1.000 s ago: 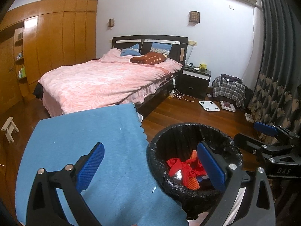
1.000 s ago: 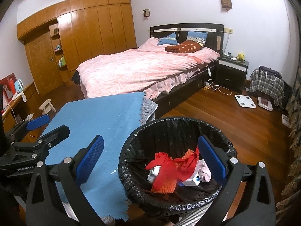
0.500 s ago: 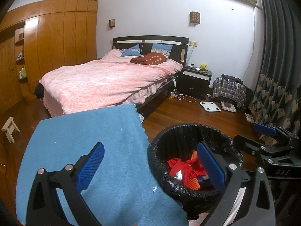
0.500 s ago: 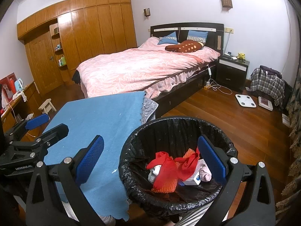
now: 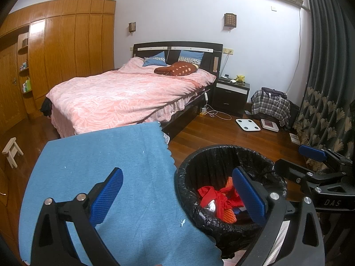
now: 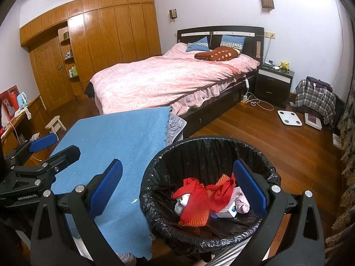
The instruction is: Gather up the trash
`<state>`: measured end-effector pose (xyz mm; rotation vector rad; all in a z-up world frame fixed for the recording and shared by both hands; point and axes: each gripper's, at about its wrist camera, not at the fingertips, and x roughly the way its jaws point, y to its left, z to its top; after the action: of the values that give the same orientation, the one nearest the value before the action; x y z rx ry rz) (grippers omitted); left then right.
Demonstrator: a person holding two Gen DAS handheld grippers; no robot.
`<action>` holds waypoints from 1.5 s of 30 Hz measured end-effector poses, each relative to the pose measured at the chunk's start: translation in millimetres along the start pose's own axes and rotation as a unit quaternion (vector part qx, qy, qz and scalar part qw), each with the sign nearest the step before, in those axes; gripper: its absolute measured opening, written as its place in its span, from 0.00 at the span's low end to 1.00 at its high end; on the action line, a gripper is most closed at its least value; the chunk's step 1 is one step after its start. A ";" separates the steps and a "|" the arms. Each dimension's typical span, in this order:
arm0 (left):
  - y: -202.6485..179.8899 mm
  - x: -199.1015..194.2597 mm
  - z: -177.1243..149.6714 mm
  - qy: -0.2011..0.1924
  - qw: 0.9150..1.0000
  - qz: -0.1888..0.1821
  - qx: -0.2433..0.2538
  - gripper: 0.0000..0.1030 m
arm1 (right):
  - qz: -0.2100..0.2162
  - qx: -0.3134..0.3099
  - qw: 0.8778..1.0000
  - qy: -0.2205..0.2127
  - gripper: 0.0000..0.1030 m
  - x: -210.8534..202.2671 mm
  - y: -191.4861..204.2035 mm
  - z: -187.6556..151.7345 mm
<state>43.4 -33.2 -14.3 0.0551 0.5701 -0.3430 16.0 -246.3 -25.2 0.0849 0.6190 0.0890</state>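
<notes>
A round bin (image 6: 206, 190) lined with a crinkled, glossy black plastic bag is standing just beside the worktop (image 5: 106, 168), which is lying under a soft, felt-like blue cloth with a scalloped edge. Inside the bin the trash (image 6: 202, 201) is sitting in a loose heap: a limp red plastic bag, an orange mesh net, something white and boxy, and a pale pinkish bundle. A small white scrap (image 5: 182, 222) is lying on the blue cloth close to the bin's rim.

The left tongs (image 5: 177, 197) are hanging wide apart and gripping nothing, their ribbed blue pads on black arms; one pad is hovering over the cloth, the other over the bin's opening. The right tongs (image 6: 177, 188) are likewise spread wide and empty, straddling the bin's near rim, with the right-hand pad above the heap and the other above the cloth. Neither pair is touching the trash, which is lying below and between the pads.

Behind, a bed (image 6: 168, 82) with a pink quilted cover is standing on glossy wooden floor.
</notes>
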 end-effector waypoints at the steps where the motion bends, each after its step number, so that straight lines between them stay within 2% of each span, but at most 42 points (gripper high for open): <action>1: 0.2 -0.2 -0.1 0.000 1.000 0.000 0.000 0.94 | 0.000 0.000 1.000 0.000 0.94 0.0 0.1 0.2; 45: 0.4 -0.6 0.2 0.000 1.000 0.000 0.000 0.94 | 0.000 0.000 1.000 0.001 0.94 -0.5 0.3 3.5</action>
<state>43.2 -32.6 -13.8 0.0558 0.5696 -0.3425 17.7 -246.2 -22.1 0.0838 0.6209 0.0887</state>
